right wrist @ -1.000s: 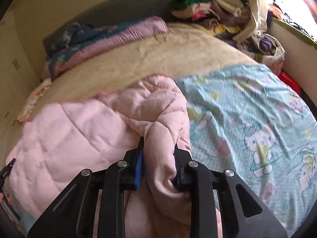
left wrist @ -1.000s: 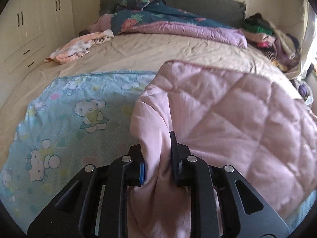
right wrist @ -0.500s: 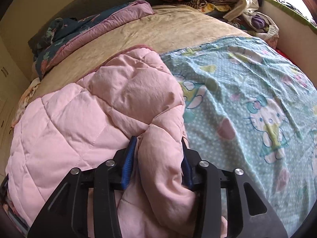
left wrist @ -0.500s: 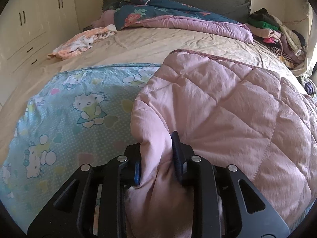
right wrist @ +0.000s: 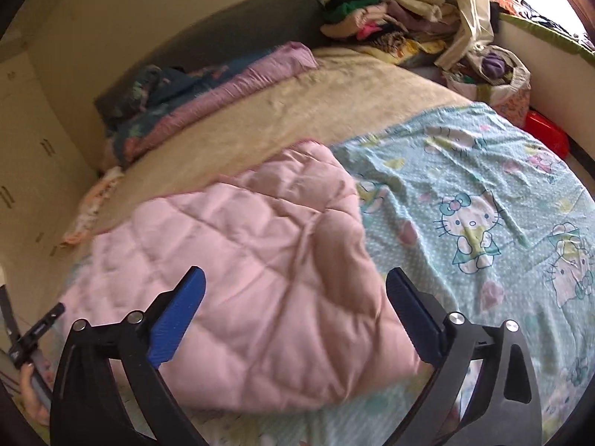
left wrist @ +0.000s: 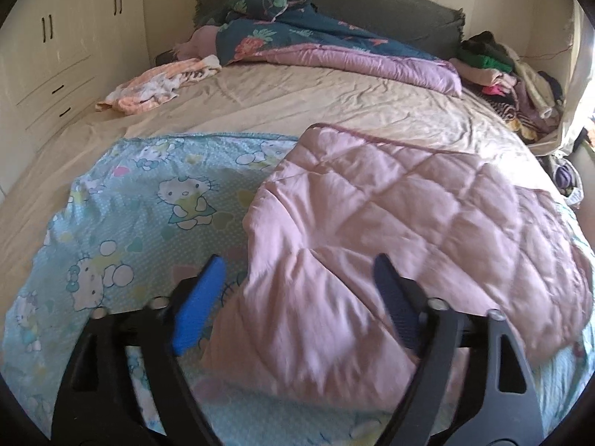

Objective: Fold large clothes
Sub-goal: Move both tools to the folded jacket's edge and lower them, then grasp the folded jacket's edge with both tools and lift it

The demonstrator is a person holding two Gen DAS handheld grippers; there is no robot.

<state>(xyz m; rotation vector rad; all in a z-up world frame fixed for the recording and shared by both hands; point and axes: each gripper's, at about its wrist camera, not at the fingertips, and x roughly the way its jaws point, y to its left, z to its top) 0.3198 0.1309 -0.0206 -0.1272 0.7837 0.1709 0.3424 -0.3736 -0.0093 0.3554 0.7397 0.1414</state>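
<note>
A pink quilted blanket (left wrist: 401,230) (right wrist: 253,260) lies folded over on the bed, its other side a light blue cartoon-cat print (left wrist: 148,215) (right wrist: 465,200) spread flat around the pink part. My left gripper (left wrist: 297,271) hangs just above the pink fold's near left corner, its jaws opening wide, blue pads clear of the cloth. My right gripper (right wrist: 295,286) hovers over the fold's near right corner, jaws also opening, nothing pressed between the pads. The blanket rests loose under both.
A beige sheet (left wrist: 297,100) covers the bed. At the headboard lie a dark floral and purple duvet (left wrist: 334,48) and a peach garment (left wrist: 156,81). A clothes pile (left wrist: 513,78) (right wrist: 390,18) fills the far right corner. White cupboards (left wrist: 55,55) stand on the left. A red item (right wrist: 546,133) sits beside the bed.
Both grippers were shut on bunched pink blanket edges. They have opened wide and pulled back and up. The released blanket now lies flat on the bed.
</note>
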